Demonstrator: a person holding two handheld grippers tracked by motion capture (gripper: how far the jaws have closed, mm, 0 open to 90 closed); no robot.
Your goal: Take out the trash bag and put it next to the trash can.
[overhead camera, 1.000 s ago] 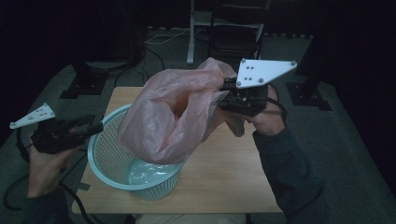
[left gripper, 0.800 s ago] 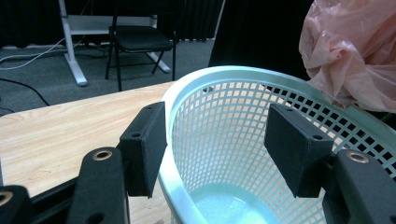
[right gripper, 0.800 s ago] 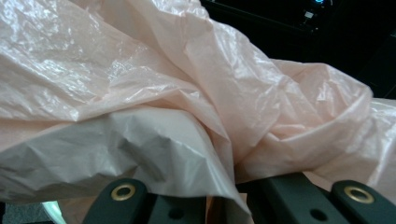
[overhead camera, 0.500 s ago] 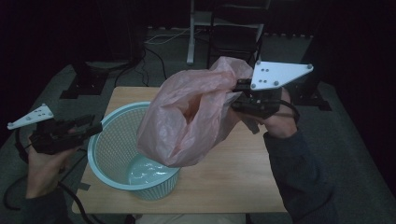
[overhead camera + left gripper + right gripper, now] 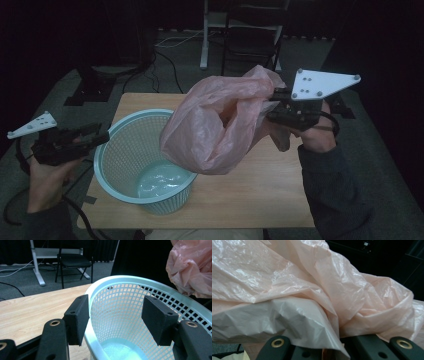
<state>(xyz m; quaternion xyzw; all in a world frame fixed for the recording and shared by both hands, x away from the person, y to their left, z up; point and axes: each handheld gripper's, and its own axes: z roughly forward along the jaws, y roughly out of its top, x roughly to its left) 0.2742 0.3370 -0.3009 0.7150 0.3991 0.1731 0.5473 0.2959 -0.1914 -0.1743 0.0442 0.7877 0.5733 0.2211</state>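
1. From above, the right gripper (image 5: 270, 107) grasps a pink plastic bag (image 5: 215, 127), lifted over the wooden table (image 5: 260, 190) just right of the pale green basket (image 5: 125, 150).
2. Left gripper view: the left gripper (image 5: 113, 317) has its jaws spread, straddling the basket's rim (image 5: 91, 340).
3. Right gripper view: bag (image 5: 312, 290) bunched against clenched jaws.
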